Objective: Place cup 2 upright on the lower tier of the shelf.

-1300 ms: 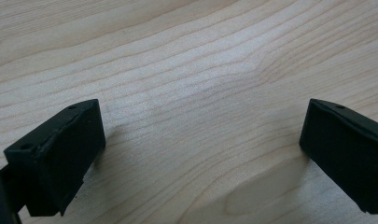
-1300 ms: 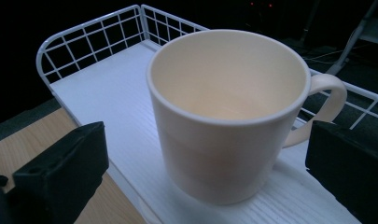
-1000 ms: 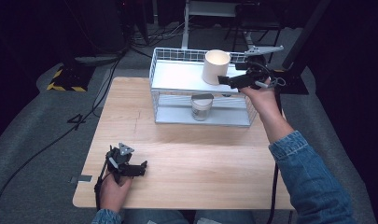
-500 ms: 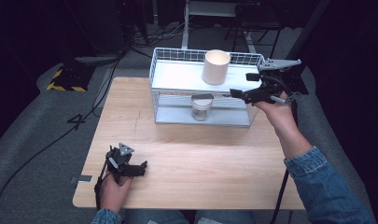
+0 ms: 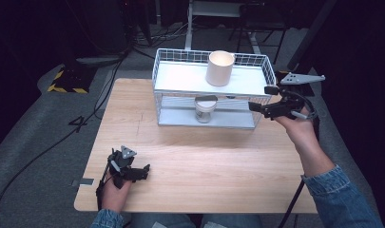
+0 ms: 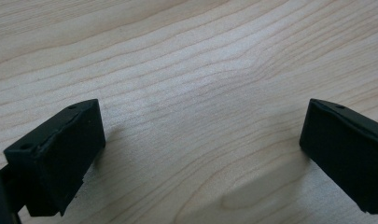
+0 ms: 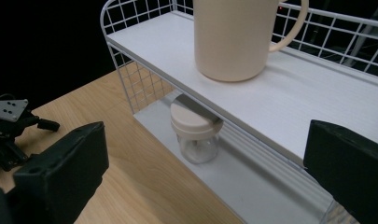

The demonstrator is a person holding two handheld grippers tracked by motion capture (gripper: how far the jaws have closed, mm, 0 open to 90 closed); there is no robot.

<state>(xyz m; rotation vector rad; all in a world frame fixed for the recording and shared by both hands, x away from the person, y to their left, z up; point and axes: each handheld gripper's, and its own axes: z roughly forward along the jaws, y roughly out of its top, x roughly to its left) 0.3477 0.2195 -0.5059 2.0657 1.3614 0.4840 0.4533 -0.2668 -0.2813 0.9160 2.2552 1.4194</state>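
A cream mug (image 5: 219,68) (image 7: 233,35) stands upright on the top shelf of a white wire rack (image 5: 180,76) (image 7: 289,98). On the rack's lower shelf sits a clear glass jar (image 5: 205,109) (image 7: 197,131) with a beige lid. My right gripper (image 5: 261,99) hovers open just off the rack's right end, nothing between its jaws. My left gripper (image 5: 138,171) rests low over the wooden table (image 5: 199,161) (image 6: 186,93) near its front left, open and empty.
The rack stands at the table's far edge. Cables (image 5: 52,147) run over the grey floor at the left, and a yellow-and-black striped block (image 5: 66,80) lies beyond the table. In the right gripper view the left gripper (image 7: 11,126) appears far off on the tabletop.
My right gripper has let go of the mug, which now stands alone on the top shelf, and has drawn back to the right and down. The left gripper has stayed put.
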